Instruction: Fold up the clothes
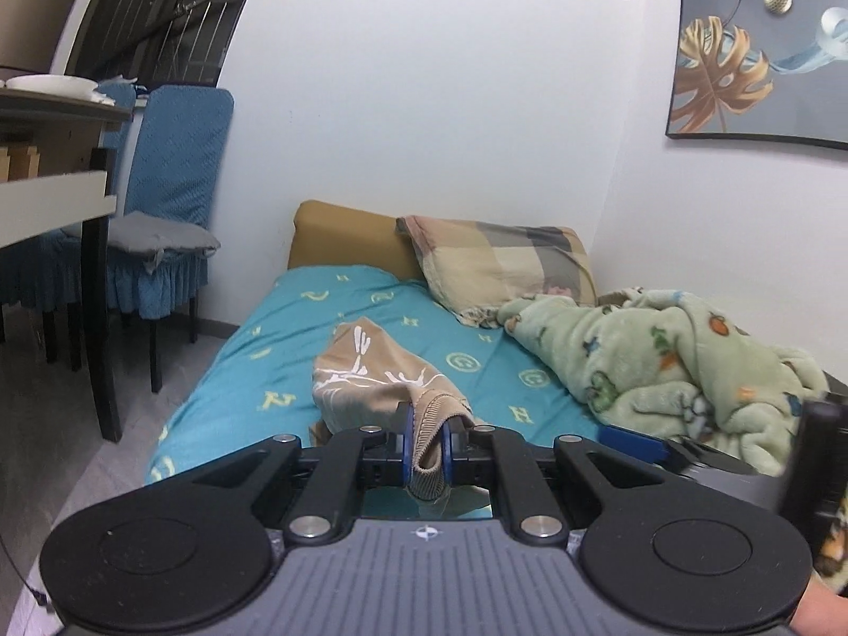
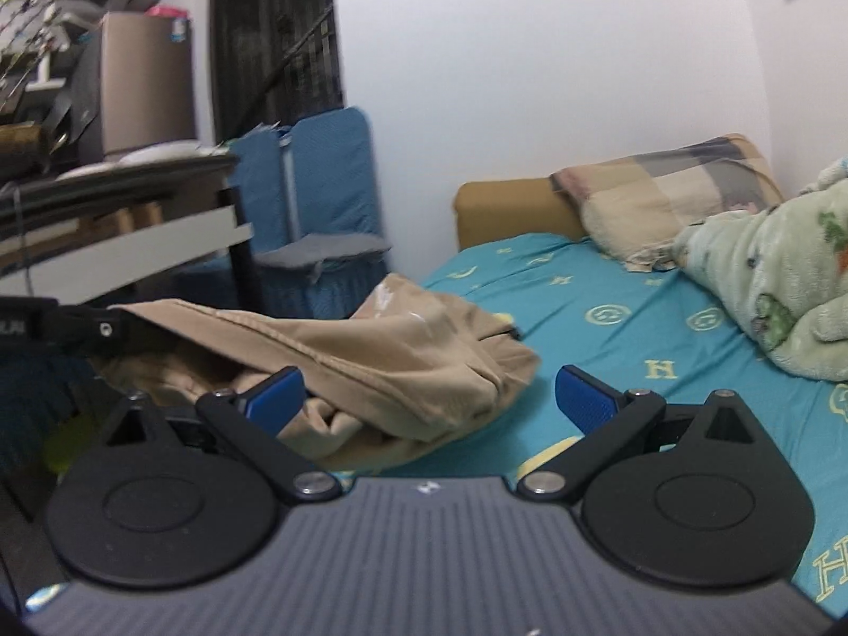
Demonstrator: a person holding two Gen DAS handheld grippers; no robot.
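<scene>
A tan garment with white print [image 1: 365,371] lies bunched on the teal bed sheet [image 1: 275,339]. My left gripper [image 1: 428,442] is shut on the garment's ribbed hem, which hangs between the blue pads. In the right wrist view the same garment [image 2: 371,365] is lifted at its left end, where the left gripper [image 2: 79,331] holds it. My right gripper [image 2: 429,395] is open and empty, its blue pads [image 2: 585,397] spread just in front of the garment's near edge. It also shows at the right edge of the left wrist view [image 1: 689,453].
A green fleece blanket [image 1: 668,355] is heaped on the bed's right side, with a plaid pillow [image 1: 503,265] at the head. Blue-covered chairs [image 1: 169,196] and a dark-legged table [image 1: 58,159] stand left of the bed. A picture [image 1: 763,42] hangs on the right wall.
</scene>
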